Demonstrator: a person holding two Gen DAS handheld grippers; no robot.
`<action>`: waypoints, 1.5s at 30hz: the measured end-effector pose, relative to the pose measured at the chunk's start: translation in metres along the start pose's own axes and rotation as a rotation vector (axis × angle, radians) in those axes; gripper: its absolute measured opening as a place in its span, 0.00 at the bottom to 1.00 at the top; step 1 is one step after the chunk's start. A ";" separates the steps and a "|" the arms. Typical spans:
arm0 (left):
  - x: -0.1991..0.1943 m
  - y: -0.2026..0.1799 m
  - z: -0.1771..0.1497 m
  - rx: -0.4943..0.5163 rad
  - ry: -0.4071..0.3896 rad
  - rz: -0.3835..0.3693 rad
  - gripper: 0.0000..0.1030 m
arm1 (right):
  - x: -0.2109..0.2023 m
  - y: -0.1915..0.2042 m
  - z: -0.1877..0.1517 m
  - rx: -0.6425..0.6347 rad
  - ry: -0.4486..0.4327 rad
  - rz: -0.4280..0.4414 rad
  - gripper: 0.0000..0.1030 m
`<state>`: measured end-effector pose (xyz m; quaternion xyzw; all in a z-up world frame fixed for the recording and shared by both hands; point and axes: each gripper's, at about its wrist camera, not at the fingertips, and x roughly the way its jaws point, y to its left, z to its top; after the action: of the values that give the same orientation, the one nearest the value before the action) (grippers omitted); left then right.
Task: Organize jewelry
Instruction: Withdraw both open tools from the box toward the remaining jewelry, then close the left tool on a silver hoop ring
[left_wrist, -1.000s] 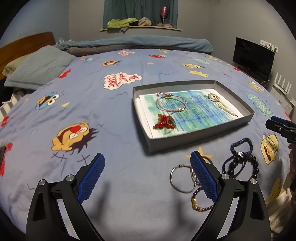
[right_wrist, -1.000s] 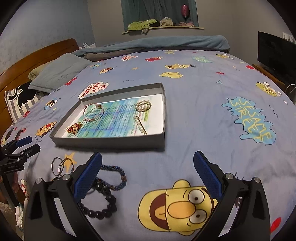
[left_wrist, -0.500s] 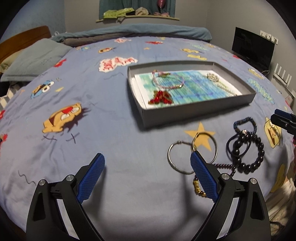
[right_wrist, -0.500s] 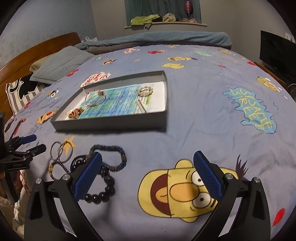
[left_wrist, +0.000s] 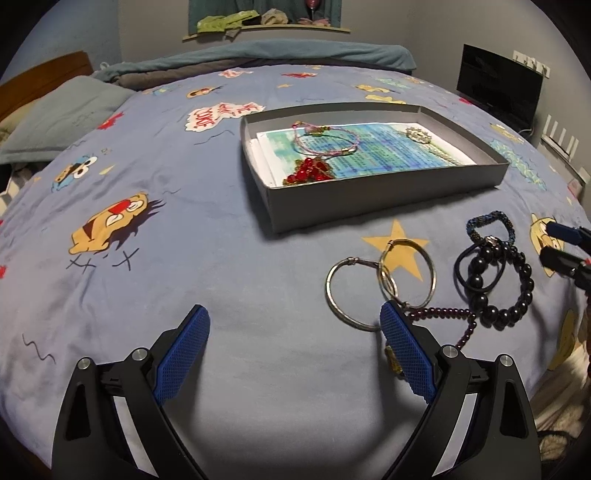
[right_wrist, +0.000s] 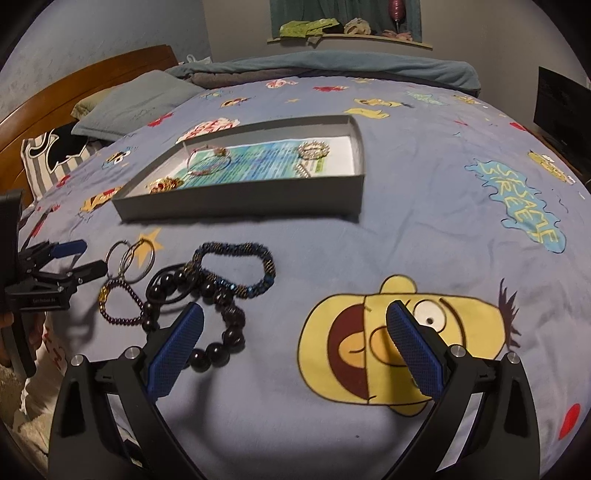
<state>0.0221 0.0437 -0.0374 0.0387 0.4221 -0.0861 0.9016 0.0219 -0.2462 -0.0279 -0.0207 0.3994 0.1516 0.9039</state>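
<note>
A grey tray (left_wrist: 369, 192) (right_wrist: 240, 203) lies on the bed. It holds a pink cord bracelet (left_wrist: 325, 142), a red bead piece (left_wrist: 308, 171) and a silver brooch (left_wrist: 419, 133). In front of it lie two metal hoops (left_wrist: 386, 280) (right_wrist: 127, 260), a dark red bead bracelet (left_wrist: 443, 314), a black bead bracelet (left_wrist: 517, 309) (right_wrist: 232, 336) and a blue beaded bracelet (left_wrist: 487, 218) (right_wrist: 269, 266). My left gripper (left_wrist: 293, 317) (right_wrist: 74, 258) is open and empty, its right finger beside the hoops. My right gripper (right_wrist: 295, 312) (left_wrist: 565, 247) is open and empty, its left finger over the black beads.
The blue cartoon-print bedspread (left_wrist: 147, 258) covers the whole bed. A grey pillow (left_wrist: 62, 122) and a wooden headboard (right_wrist: 92, 81) are at the left. A folded blanket (left_wrist: 258, 55) lies at the far end, and a dark screen (left_wrist: 498, 85) stands at the right.
Both grippers have come lower and closer to the loose jewelry in front of the tray. The left one has shifted toward the hoops. Both stay open and nothing has been picked up.
</note>
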 end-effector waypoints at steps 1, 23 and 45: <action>0.000 -0.001 0.000 0.003 -0.002 0.002 0.91 | 0.001 0.002 -0.001 -0.004 0.004 0.002 0.95; 0.001 -0.013 0.005 0.044 -0.011 -0.052 0.35 | 0.006 0.010 0.001 -0.019 0.005 0.029 0.95; -0.003 0.003 0.010 0.014 -0.031 -0.026 0.04 | 0.004 0.013 0.003 -0.021 -0.016 0.060 0.95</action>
<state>0.0285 0.0459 -0.0286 0.0383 0.4078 -0.1014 0.9066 0.0224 -0.2319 -0.0281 -0.0169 0.3911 0.1829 0.9018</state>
